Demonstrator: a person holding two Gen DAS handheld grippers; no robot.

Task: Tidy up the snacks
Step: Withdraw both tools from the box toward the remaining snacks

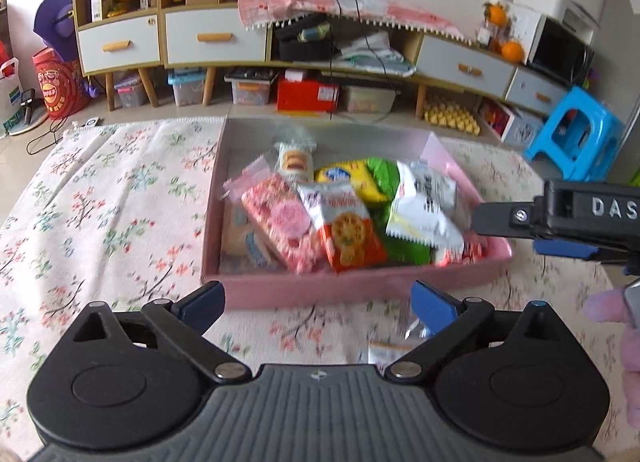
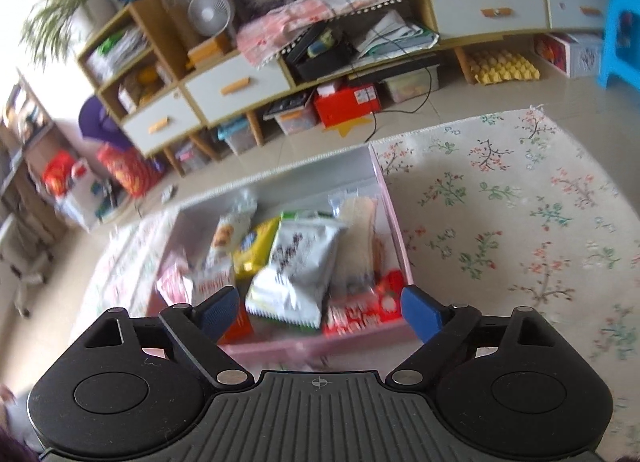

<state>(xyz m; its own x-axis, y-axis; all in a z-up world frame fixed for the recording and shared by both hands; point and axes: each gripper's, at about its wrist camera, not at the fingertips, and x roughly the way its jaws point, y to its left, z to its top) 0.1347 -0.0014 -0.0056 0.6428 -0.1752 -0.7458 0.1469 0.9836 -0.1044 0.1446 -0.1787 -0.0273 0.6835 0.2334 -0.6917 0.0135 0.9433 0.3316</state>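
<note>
Floral cloth [image 1: 120, 201]; pink box [image 1: 320, 290] heaped with snack packets [image 1: 348, 229].

A pink box [image 1: 352, 290] is sitting open on the flowered cloth, holding piled snack packets: a white one [image 1: 426, 207] is lying atop green and yellow ones [image 1: 348, 177].

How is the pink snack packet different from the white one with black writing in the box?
The pink packet lies on the left side of the pink box; the white packet lies on the right side. The pink packet carries a round pink picture; the white packet carries black writing and a yellow-green bottom edge. The white packet rests on a green packet; the pink packet leans over a pale one. Both are sealed and held by neither gripper.
</note>
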